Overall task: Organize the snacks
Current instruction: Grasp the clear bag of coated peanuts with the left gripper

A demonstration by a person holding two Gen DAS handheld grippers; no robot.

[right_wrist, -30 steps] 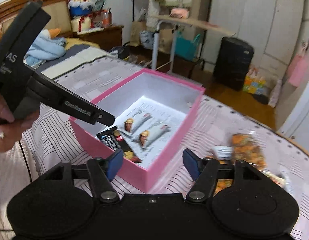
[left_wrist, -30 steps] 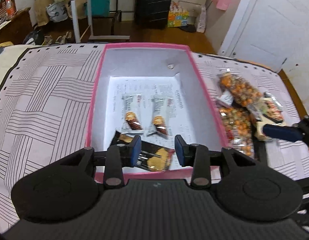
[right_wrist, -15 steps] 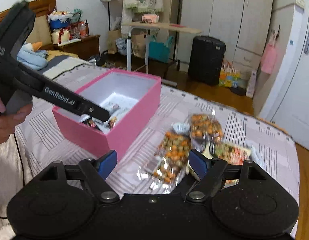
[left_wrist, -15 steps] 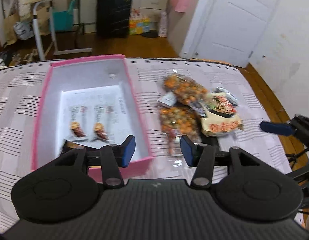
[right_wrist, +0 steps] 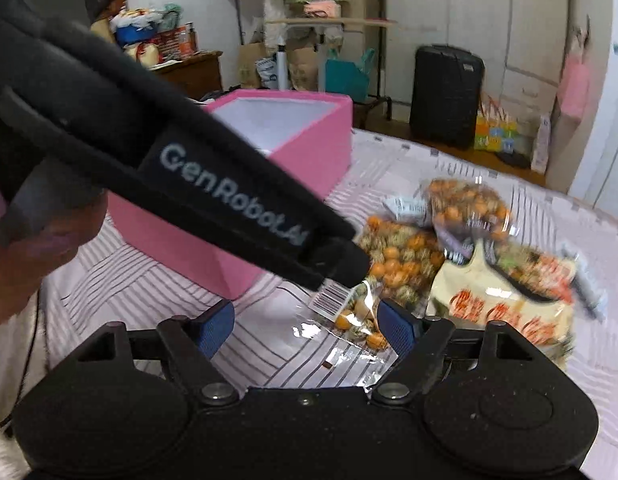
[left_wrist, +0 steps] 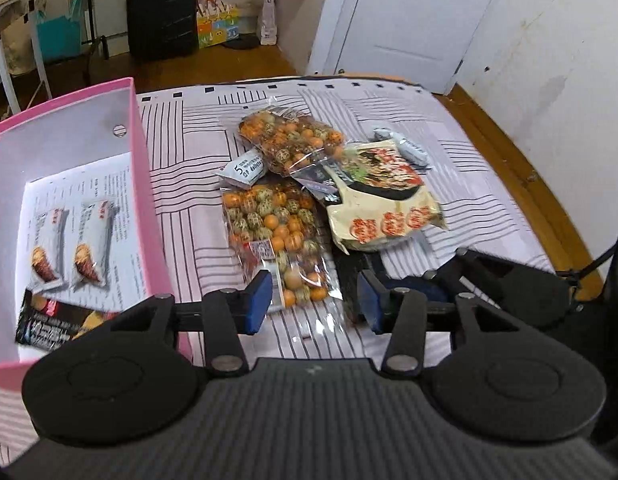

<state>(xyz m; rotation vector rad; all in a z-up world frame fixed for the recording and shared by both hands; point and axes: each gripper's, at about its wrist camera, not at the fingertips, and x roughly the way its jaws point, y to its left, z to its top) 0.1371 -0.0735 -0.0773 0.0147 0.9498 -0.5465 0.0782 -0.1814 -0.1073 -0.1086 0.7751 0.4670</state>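
Note:
My left gripper (left_wrist: 315, 300) hovers over the near end of a clear bag of orange and green coated nuts (left_wrist: 273, 216) on the striped bedcover. Its jaws are closing with the bag's end between them, and the pads do not press on it. My right gripper (right_wrist: 307, 328) is open around the same bag's clear sealed end (right_wrist: 397, 260). The left gripper's black finger (right_wrist: 333, 264) crosses just above it. The pink box (left_wrist: 139, 168) on the left holds two cone snack packets (left_wrist: 91, 248) and a dark packet (left_wrist: 53, 320).
A second nut bag (left_wrist: 293, 140), a cream noodle packet (left_wrist: 381, 204), a small white packet (left_wrist: 247, 168) and a silver packet (left_wrist: 405, 148) lie piled beyond the near bag. Past the bed's far edge stand a black suitcase (left_wrist: 161, 8) and a white door (left_wrist: 409, 20).
My left gripper swung right, from above the pink box to the snack pile. My right gripper dropped and moved in toward the near nut bag, and its jaws widened.

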